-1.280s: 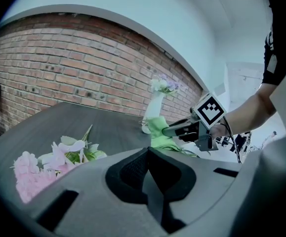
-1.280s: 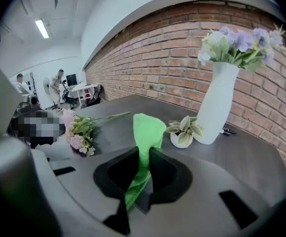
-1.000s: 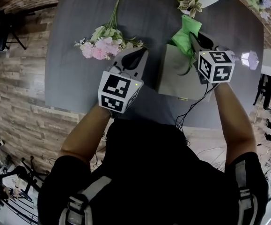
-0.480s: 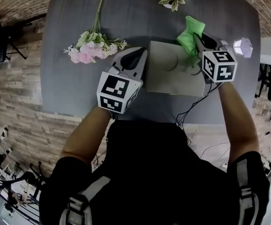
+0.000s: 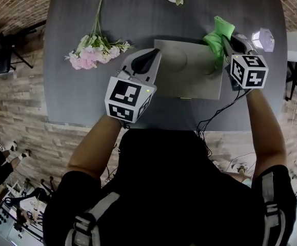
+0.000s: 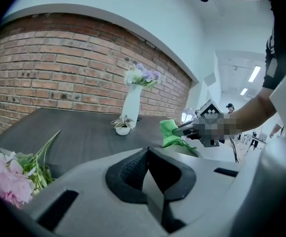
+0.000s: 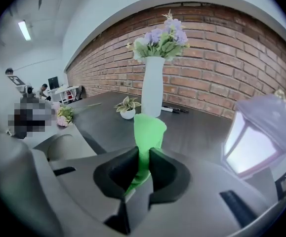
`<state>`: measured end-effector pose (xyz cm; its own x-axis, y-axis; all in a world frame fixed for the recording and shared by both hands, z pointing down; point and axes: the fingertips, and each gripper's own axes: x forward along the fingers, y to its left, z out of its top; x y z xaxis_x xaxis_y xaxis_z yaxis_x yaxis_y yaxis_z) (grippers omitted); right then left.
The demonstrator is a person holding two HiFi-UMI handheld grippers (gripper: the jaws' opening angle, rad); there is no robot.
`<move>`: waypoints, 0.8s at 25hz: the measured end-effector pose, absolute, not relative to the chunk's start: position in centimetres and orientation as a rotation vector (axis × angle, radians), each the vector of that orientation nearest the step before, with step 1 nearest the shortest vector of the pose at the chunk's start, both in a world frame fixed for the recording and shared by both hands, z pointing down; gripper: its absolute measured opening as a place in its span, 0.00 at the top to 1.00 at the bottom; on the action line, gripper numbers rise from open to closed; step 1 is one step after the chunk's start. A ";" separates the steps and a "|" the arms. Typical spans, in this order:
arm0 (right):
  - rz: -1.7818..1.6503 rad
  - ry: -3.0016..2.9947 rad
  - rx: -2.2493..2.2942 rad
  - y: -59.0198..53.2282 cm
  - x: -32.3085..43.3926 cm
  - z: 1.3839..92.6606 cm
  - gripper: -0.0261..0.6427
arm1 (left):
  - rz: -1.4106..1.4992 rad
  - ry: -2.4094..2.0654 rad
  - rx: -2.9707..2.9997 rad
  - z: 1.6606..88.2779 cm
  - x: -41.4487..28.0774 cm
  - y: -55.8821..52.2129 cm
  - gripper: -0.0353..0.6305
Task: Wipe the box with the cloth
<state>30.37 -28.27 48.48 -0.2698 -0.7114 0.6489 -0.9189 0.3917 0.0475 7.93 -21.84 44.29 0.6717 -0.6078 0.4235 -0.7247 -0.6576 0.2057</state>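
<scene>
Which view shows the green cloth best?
The right gripper view: the green cloth is close up, pinched between the jaws of the right gripper. The head view shows it bunched at the far right corner of the box; the left gripper view shows it small.

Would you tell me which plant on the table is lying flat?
The pink flower bunch left of the box lies flat; the small potted plant and the white vase of purple flowers stand upright.
</scene>
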 end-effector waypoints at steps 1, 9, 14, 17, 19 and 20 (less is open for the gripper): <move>0.461 -2.064 1.398 -28.1 30.8 48.5 0.88 | 0.463 -1.045 2.534 44.2 8.2 -21.7 0.93; 0.506 -2.029 1.468 -26.3 34.1 49.2 0.88 | 0.514 -1.025 2.575 43.1 10.1 -21.0 0.93; 0.557 -2.025 1.499 -24.4 35.2 49.9 0.88 | 0.548 -1.006 2.592 42.5 10.9 -20.3 0.93; 0.576 -2.026 1.507 -23.5 35.2 50.2 0.88 | 0.550 -0.993 2.611 42.1 11.6 -20.2 0.93; 0.588 -2.025 1.510 -22.8 35.2 50.3 0.88 | 0.550 -0.983 2.621 41.9 12.0 -20.0 0.93; 0.593 -2.023 1.510 -22.5 35.2 50.4 0.88 | 0.550 -0.978 2.624 41.8 12.1 -19.9 0.93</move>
<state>35.22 -22.50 50.43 -0.2250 -0.7229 0.6533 -0.9612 0.2744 -0.0273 12.14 -19.90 41.84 0.6973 -0.5622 0.4445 -0.6717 -0.7290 0.1317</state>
